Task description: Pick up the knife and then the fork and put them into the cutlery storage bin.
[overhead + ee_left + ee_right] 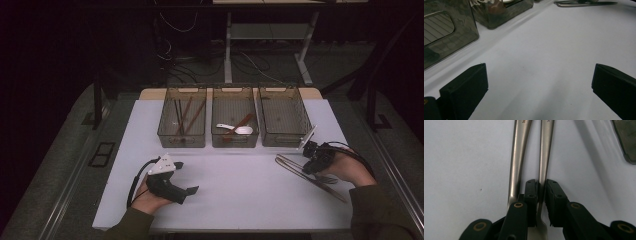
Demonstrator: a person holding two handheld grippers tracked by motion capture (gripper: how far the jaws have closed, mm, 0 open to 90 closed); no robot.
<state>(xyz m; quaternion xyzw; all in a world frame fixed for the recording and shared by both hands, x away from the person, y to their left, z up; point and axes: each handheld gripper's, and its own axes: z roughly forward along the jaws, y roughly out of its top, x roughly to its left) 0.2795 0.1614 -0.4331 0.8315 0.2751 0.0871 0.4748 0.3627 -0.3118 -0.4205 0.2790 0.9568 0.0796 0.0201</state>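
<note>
The right gripper (541,202) has its jaws drawn narrow around one metal handle (544,157), the right-hand one of two slim utensils lying side by side on the white worktop (461,157). In the right gripper view the pads sit on either side of that handle low down, where it widens toward the head (a fork, by the look of the tines just below the pads). The second handle (518,157) lies just outside the left jaw, beside it and not gripped. Both utensils rest flat on the worktop.

In the high view the right gripper (311,159) is at the right of the worktop, with the utensils (295,169) stretching out slantwise under it, just in front of the rightmost of three dark bins (283,117). The middle bin (235,120) holds a white spoon (239,129); the left bin (182,120) holds long dark sticks.

The left gripper (170,180) rests at the left of the worktop, well apart from the utensils. In the left gripper view its jaws stand wide with bare worktop between them.
</note>
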